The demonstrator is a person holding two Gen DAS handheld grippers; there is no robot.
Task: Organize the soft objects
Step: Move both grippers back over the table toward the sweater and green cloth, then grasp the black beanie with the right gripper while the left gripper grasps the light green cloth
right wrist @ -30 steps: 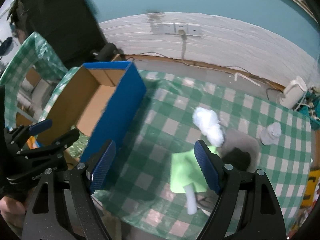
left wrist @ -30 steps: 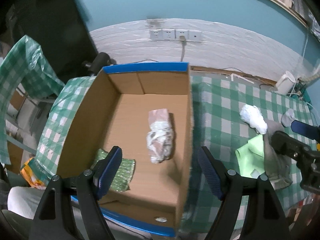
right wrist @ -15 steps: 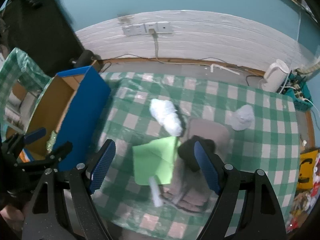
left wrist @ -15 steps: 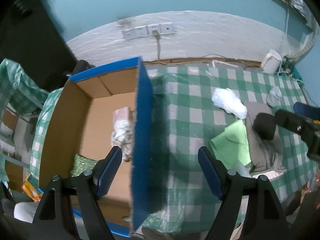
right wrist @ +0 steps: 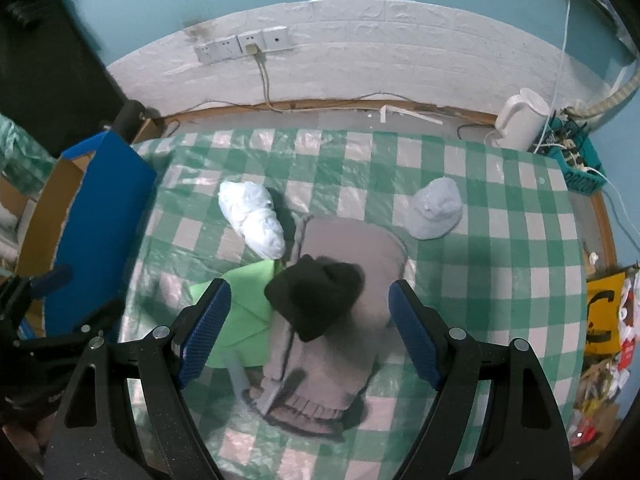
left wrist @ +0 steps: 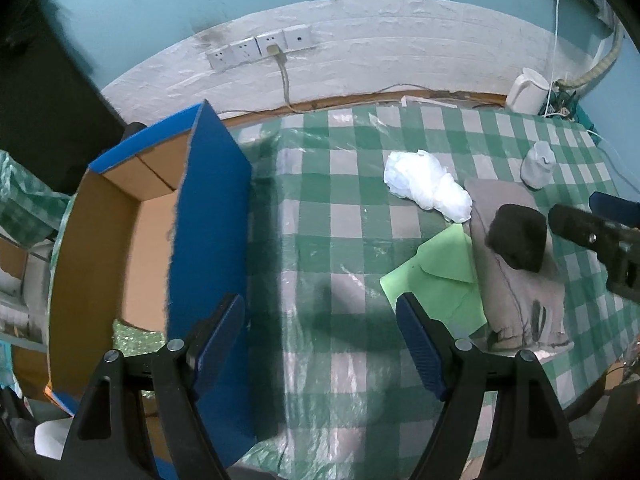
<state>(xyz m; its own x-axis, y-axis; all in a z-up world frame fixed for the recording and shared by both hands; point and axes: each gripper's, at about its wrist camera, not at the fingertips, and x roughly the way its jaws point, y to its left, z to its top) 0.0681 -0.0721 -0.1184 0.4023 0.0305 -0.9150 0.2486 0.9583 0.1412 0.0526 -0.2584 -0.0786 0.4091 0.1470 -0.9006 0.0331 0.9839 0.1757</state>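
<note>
On the green checked tablecloth [right wrist: 500, 240] lie a white crumpled bundle [right wrist: 252, 218], a green cloth [right wrist: 244, 316], a grey folded garment [right wrist: 344, 344] with a black fuzzy item [right wrist: 316, 296] on top, and a pale blue hat [right wrist: 434, 208]. My right gripper [right wrist: 310, 330] hangs open above the black item and grey garment, holding nothing. My left gripper [left wrist: 320, 344] is open over bare tablecloth, between the blue-sided cardboard box [left wrist: 208, 216] and the green cloth [left wrist: 440, 280]. A green sparkly item [left wrist: 132, 340] shows inside the box. The right gripper's tip [left wrist: 592, 236] enters the left wrist view at the right edge.
A white kettle [right wrist: 520, 120] and a teal basket of cables [right wrist: 576, 160] stand on the floor by the wall. Wall sockets [right wrist: 240, 46] with a plugged cable sit behind the table. A yellow bag [right wrist: 604, 312] lies right of the table. The box's tall blue wall [right wrist: 100, 216] stands left.
Both grippers have swept right and somewhat lower, from over the box to over the tablecloth. The right one now hangs above the black item and grey garment. Both stayed open.
</note>
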